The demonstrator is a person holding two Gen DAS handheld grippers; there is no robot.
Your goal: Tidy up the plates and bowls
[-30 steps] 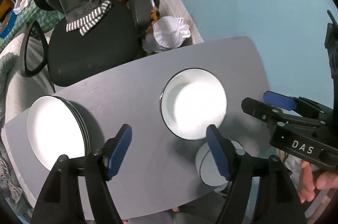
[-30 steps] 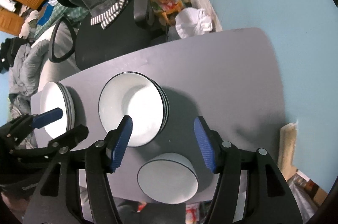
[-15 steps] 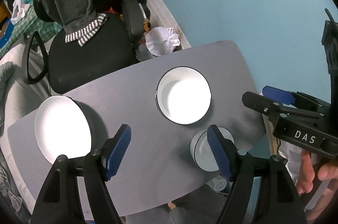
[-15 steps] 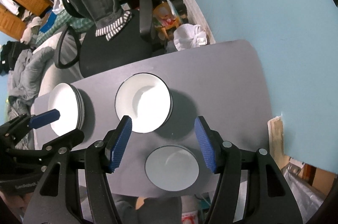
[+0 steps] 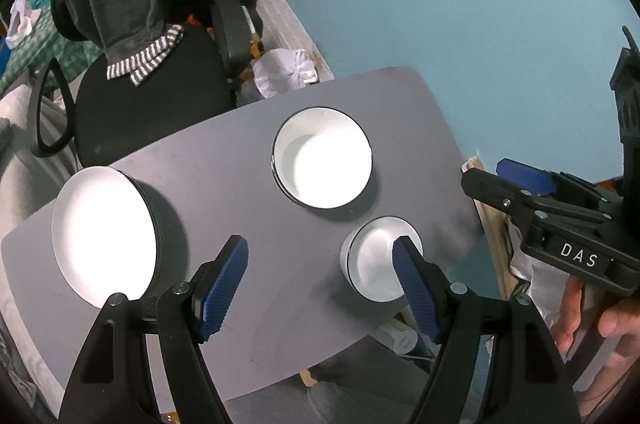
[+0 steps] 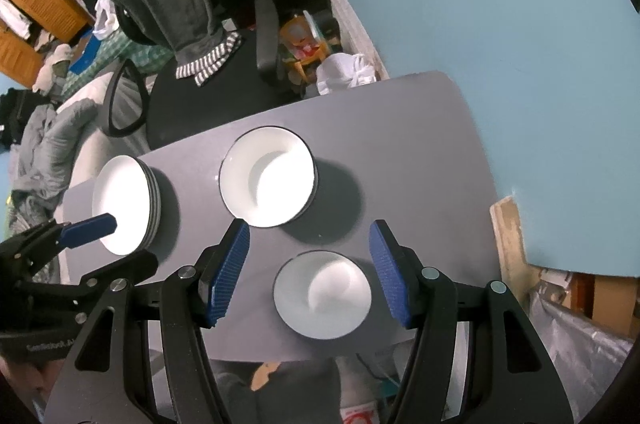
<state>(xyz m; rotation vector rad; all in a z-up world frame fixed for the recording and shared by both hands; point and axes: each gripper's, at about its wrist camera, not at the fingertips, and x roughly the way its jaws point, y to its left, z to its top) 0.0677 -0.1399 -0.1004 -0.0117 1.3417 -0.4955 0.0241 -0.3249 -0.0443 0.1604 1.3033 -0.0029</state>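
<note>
On the grey table (image 5: 240, 152) stand a stack of white plates (image 5: 104, 236) at the left, a stack of wide white bowls (image 5: 324, 164) in the middle and a small white bowl (image 5: 372, 264) near the front edge. The same three show in the right wrist view: plates (image 6: 124, 204), wide bowls (image 6: 268, 184), small bowl (image 6: 324, 294). My left gripper (image 5: 320, 284) is open and empty, high above the table. My right gripper (image 6: 310, 272) is open and empty, high above the small bowl; it also shows in the left wrist view (image 5: 516, 180).
A black office chair (image 5: 156, 88) draped with grey clothing stands behind the table. A white plastic bag (image 5: 284, 68) lies on the floor by the blue wall (image 5: 460, 4). Cardboard and a grey sheet (image 6: 568, 304) lie to the table's right. The table's front edge is near the small bowl.
Both grippers have risen away from the table, so the dishes look smaller and more of the room shows. Both stay open. The dishes have not moved.
</note>
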